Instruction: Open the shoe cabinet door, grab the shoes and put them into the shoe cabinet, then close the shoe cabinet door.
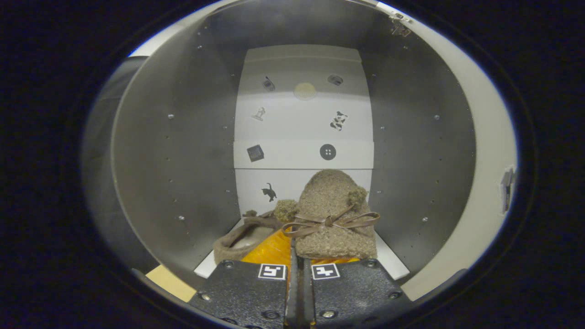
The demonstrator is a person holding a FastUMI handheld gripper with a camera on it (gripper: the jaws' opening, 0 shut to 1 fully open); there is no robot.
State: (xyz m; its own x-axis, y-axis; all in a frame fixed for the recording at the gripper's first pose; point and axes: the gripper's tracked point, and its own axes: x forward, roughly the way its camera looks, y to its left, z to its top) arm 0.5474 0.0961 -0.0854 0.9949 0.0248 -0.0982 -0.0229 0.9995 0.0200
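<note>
The tool (300,256) has its fingers nearly together, gripping the heel of a fuzzy slipper (333,214) whose long axis runs straight ahead into the shoe cabinet (173,151). A second slipper (242,237) lies just left, touching it. Both sit on the cabinet floor between the side walls, with open room beyond to the stickered back panel (301,119).

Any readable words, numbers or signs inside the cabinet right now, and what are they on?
No readable words or numbers.
White back panel of the grey cabinet: small picture stickers without text, such as a black cat and a round black button.
The tool, shut on the fuzzy tan shoes with a brown bow, carries two black-and-white square markers: patterns, not text.
</note>
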